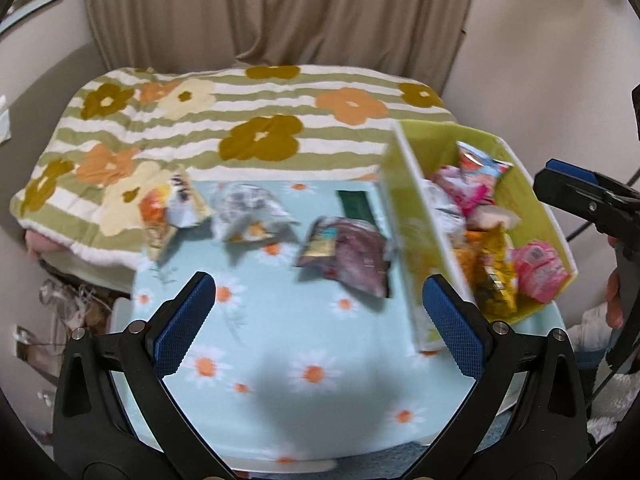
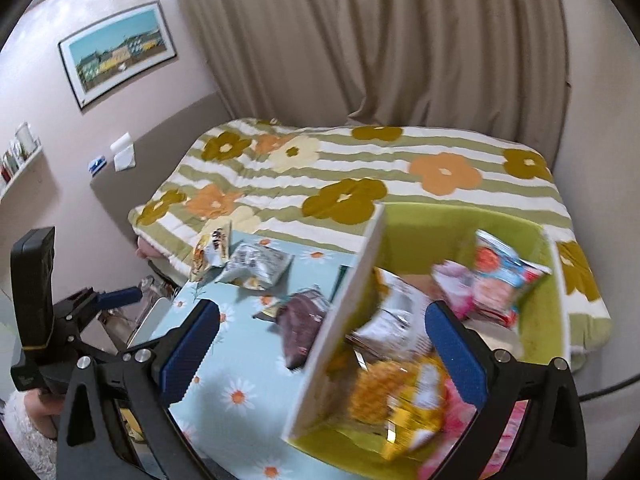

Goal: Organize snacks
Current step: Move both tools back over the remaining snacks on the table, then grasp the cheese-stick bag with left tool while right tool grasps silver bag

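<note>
My left gripper (image 1: 319, 292) is open and holds nothing, hovering over the daisy tablecloth (image 1: 304, 344). Loose on the cloth lie an orange-and-white snack pack (image 1: 172, 208), a grey-white pack (image 1: 248, 212), a dark purple pack (image 1: 352, 260) and a flat dark green packet (image 1: 354, 204). A green bin (image 1: 420, 240) at the right holds several packs: pink, yellow and blue-red ones. My right gripper (image 2: 322, 320) is open above the bin's near wall (image 2: 340, 320), with a yellow pack (image 2: 404, 404) and a white pack (image 2: 396, 312) below it. The image is blurred.
A flowered striped blanket (image 1: 260, 120) covers the bed behind the table, with beige curtains (image 2: 360, 40) beyond. The left gripper (image 2: 120, 296) and a hand show at the left edge of the right wrist view. A framed picture (image 2: 120, 52) hangs on the wall.
</note>
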`<state>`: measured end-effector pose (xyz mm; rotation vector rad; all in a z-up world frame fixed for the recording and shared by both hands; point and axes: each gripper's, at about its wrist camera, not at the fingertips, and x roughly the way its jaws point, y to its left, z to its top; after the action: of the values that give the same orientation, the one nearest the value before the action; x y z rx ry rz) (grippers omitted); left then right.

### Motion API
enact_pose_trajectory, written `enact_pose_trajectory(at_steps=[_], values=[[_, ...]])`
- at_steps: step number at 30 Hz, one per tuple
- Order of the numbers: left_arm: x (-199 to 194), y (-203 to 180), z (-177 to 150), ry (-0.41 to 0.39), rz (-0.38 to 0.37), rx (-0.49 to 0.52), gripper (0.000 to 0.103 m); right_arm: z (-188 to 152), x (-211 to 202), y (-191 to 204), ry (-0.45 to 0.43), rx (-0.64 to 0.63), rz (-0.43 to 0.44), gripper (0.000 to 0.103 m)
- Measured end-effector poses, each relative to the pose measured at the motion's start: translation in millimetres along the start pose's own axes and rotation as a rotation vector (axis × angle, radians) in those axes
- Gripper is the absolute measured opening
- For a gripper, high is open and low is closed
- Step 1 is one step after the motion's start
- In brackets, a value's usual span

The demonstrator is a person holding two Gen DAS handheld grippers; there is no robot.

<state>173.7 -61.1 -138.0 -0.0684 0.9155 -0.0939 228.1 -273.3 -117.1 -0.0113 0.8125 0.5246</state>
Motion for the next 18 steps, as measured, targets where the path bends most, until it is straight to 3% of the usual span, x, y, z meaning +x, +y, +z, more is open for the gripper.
enact_pose_trajectory(at_steps=[6, 14, 18], values=[[9, 71, 14, 0.017, 0.010, -0.001, 0.103, 23, 44, 43, 0.039, 0.000, 0.018, 0.102], [52, 160, 43, 0.092, -0.004, 0.083, 0.103, 42, 128, 93, 0.147, 0.021, 0.008, 0.102], [81, 187, 55, 0.135, -0.030, 0.140, 0.103, 44, 164, 110, 0.165, 0.020, -0.025, 0.102]])
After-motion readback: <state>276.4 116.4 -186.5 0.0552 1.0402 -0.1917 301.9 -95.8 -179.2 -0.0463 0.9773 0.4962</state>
